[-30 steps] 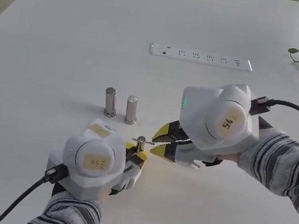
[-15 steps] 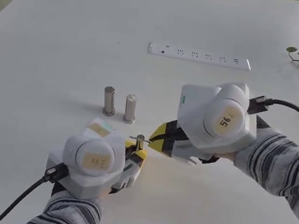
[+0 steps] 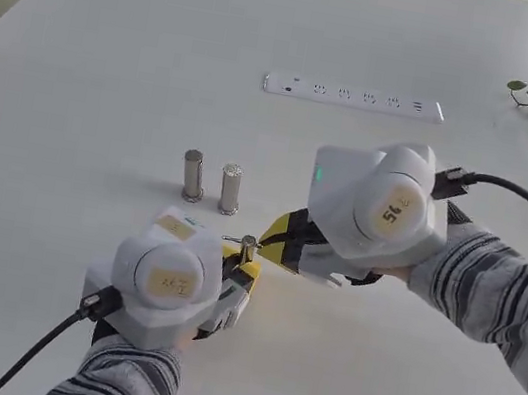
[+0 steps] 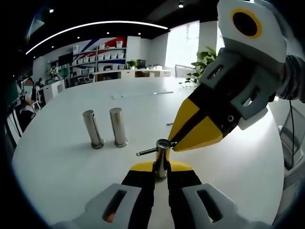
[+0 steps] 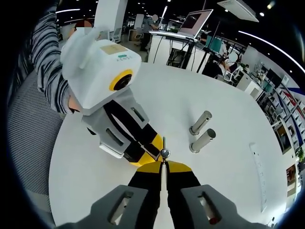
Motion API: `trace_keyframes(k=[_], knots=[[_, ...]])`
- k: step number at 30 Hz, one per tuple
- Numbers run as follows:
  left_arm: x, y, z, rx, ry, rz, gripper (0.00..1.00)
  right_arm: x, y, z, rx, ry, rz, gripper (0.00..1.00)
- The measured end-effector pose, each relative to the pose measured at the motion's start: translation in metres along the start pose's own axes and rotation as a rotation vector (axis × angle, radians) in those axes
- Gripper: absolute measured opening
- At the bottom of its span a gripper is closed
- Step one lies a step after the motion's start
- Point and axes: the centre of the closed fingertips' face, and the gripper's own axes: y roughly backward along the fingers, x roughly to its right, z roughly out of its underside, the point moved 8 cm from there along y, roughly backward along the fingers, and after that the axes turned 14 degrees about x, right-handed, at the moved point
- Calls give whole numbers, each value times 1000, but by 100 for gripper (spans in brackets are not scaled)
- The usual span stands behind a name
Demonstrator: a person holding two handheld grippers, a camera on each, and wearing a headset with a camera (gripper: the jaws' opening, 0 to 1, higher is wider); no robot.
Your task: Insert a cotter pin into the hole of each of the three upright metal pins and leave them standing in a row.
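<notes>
Right gripper [image 3: 272,244], clamped on cotter pin [image 4: 146,152], has closed in on metal pin [image 4: 162,155] gripped by left gripper [image 3: 244,269]; tip now protrudes beyond. Insertion judged nearly complete.

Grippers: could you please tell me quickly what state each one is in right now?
Left gripper: shut on the upright metal pin.
Right gripper: shut on the cotter pin, which pokes through that pin's hole.
</notes>
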Motion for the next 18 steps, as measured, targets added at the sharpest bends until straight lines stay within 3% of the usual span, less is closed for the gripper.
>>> trace_keyframes(k=[8, 12, 16, 18], knots=[[0, -1, 0, 0, 0, -5, 5, -1, 4, 4, 24, -55, 40, 6], [0, -1, -1, 0, 3, -5, 5, 0, 9, 8, 61, -142, 96, 10], [-1, -1, -1, 3, -4, -3, 5, 3, 14, 13, 96, -241, 185, 12], [-1, -1, -1, 0, -11, -2, 5, 4, 17, 15, 99, -250, 204, 12]])
